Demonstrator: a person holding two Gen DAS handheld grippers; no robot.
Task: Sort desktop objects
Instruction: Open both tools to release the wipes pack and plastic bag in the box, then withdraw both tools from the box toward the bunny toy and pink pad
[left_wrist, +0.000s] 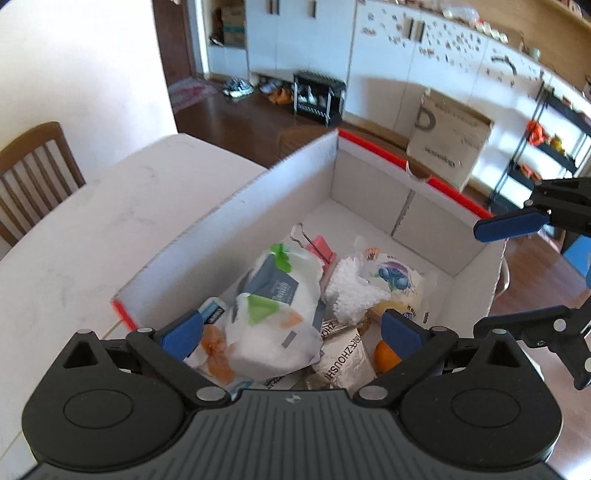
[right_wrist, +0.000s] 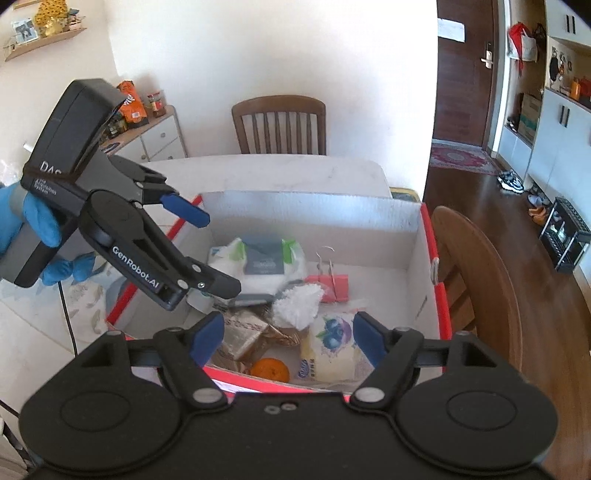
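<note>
Both my grippers, left gripper (left_wrist: 291, 330) and right gripper (right_wrist: 286, 334), hang spread wide and empty above the red-edged box (right_wrist: 310, 218), where the orange (right_wrist: 269, 370), blueberry packet (right_wrist: 332, 343) and wipes pack (right_wrist: 264, 258) lie piled; reaching in together risks a collision.

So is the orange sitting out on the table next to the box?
No, the orange lies inside the cardboard box, at its near edge beside the blueberry packet.
</note>
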